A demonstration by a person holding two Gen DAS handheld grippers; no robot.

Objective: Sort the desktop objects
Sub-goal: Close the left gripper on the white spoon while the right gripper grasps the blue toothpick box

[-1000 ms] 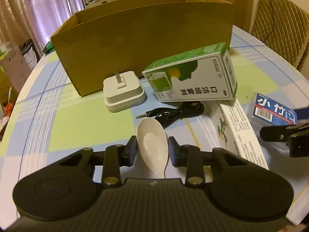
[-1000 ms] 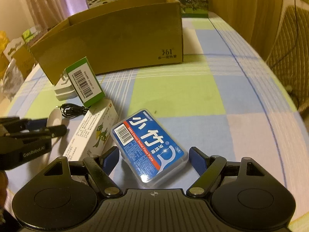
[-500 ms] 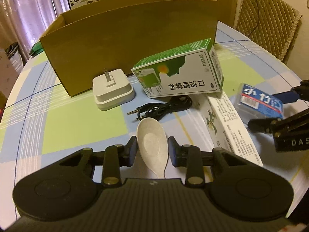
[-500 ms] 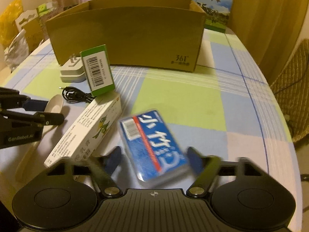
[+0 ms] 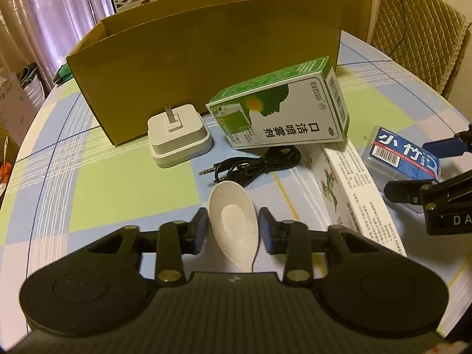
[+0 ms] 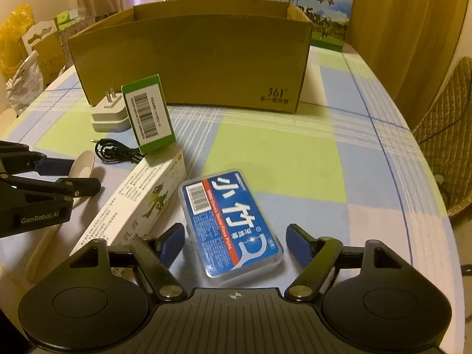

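Observation:
A pale spoon [image 5: 233, 221] sits bowl-forward between the pads of my left gripper [image 5: 233, 228], which is shut on it. In the right wrist view the spoon's handle [image 6: 38, 253] slopes down towards the table. A blue dental floss box [image 6: 230, 224] lies flat on the checked tablecloth [image 6: 280, 153]. My right gripper [image 6: 236, 236] stands open around the floss box with a small gap on each side. The left wrist view shows the floss box [image 5: 401, 155] between the right fingers [image 5: 407, 190].
A big open cardboard box [image 5: 212, 47] stands behind. In front of it are a white plug adapter [image 5: 178, 135], a green and white spray carton [image 5: 280, 112], a coiled black audio cable [image 5: 259, 166] and a long white carton [image 5: 357, 194]. A chair [image 5: 419, 26] stands at the right.
The right gripper swung round and now lines up square on the floss box, which stays on the cloth. The left gripper shifted slightly with the spoon fixed between its pads.

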